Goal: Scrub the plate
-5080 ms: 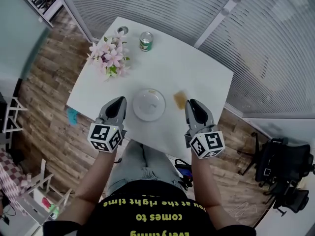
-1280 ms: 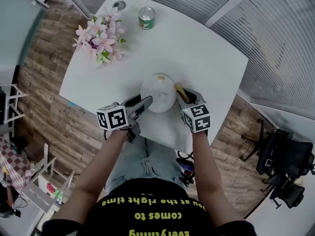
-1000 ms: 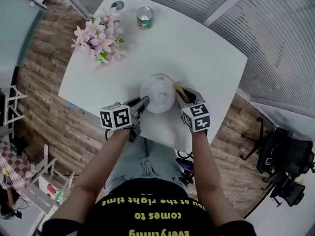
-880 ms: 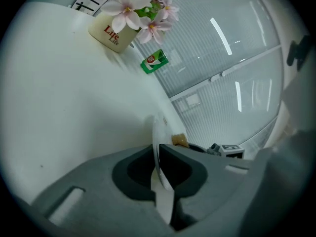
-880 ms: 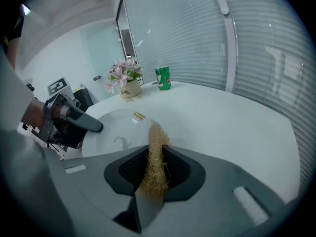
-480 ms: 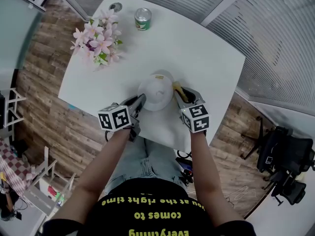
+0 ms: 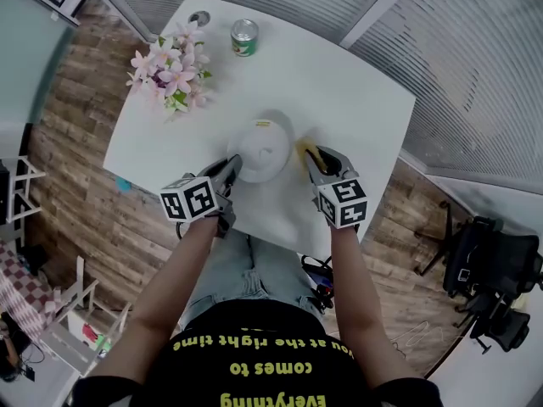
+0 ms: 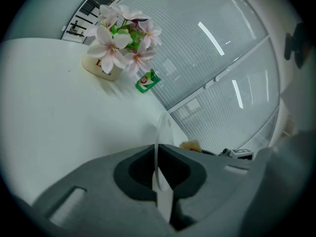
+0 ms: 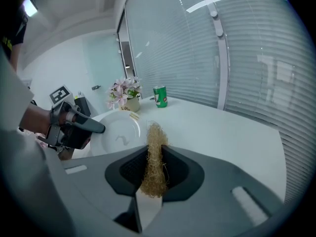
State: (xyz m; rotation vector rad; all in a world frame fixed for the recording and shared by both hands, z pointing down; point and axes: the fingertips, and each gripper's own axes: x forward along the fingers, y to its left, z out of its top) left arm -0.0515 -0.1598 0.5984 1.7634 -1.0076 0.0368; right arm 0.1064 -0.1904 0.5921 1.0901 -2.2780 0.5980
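My left gripper (image 7: pixel 231 168) is shut on the near-left rim of the white plate (image 7: pixel 261 148), which is lifted off the white table (image 7: pixel 356 100) and casts a shadow behind it. In the left gripper view the plate (image 8: pixel 161 132) stands edge-on between the jaws of that gripper (image 8: pixel 158 174). My right gripper (image 7: pixel 310 157) is shut on a tan fibrous scrubber (image 7: pixel 305 151), just right of the plate; its jaws have just closed a little further on it. In the right gripper view the scrubber (image 9: pixel 155 157) sticks up between the jaws, and the plate (image 9: pixel 118 130) faces me, with the left gripper (image 9: pixel 94 127) on its rim.
A pot of pink flowers (image 7: pixel 174 75) and a green can (image 7: pixel 244 36) stand at the table's far left, next to a small round cable hole (image 7: pixel 199 17). Slatted blinds run behind the table. An office chair (image 7: pixel 492 278) stands on the wooden floor at the right.
The left gripper closed on the plate's rim and raised it off the table, tilting it. Both grippers have risen a little, the right one still holding the scrubber.
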